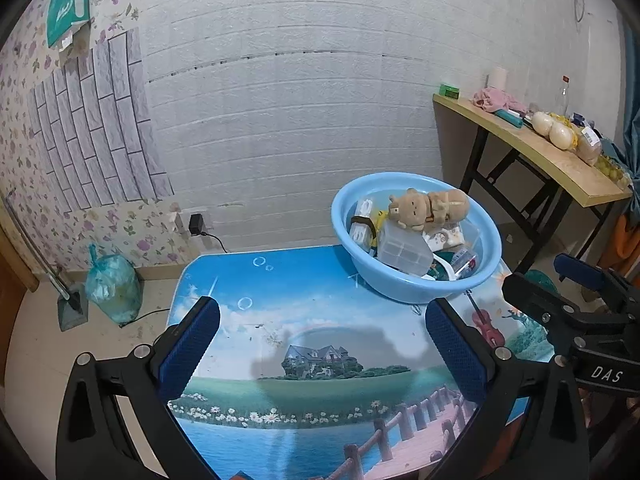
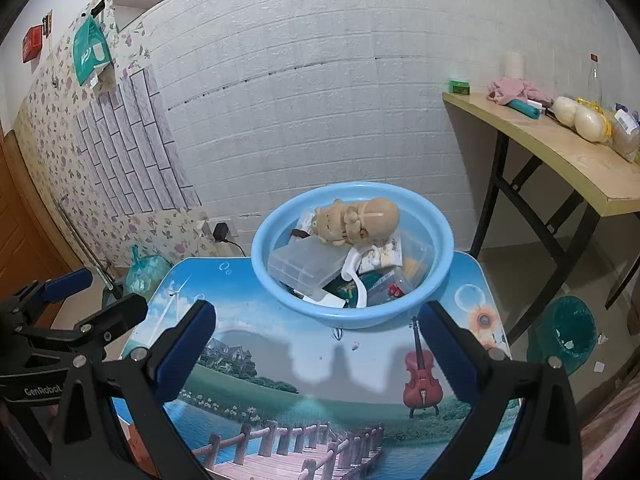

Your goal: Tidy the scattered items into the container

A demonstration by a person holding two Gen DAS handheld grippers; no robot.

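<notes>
A light blue basin (image 1: 416,292) (image 2: 316,310) stands at the far side of the small picture-printed table (image 1: 312,344) (image 2: 320,380). It holds a tan plush toy (image 1: 430,206) (image 2: 356,220), a clear plastic box (image 1: 404,250) (image 2: 308,264) and several small packets. My left gripper (image 1: 320,344) is open and empty above the table, short of the basin. My right gripper (image 2: 316,348) is open and empty, just in front of the basin. Each gripper shows at the edge of the other's view.
A wooden side table (image 1: 532,148) (image 2: 560,152) with bottles, cloth and food stands at the right against the white wall. A green waste bag (image 1: 114,284) and a charger cable (image 1: 200,228) lie on the floor at the left. A green bin (image 2: 560,336) stands at the right.
</notes>
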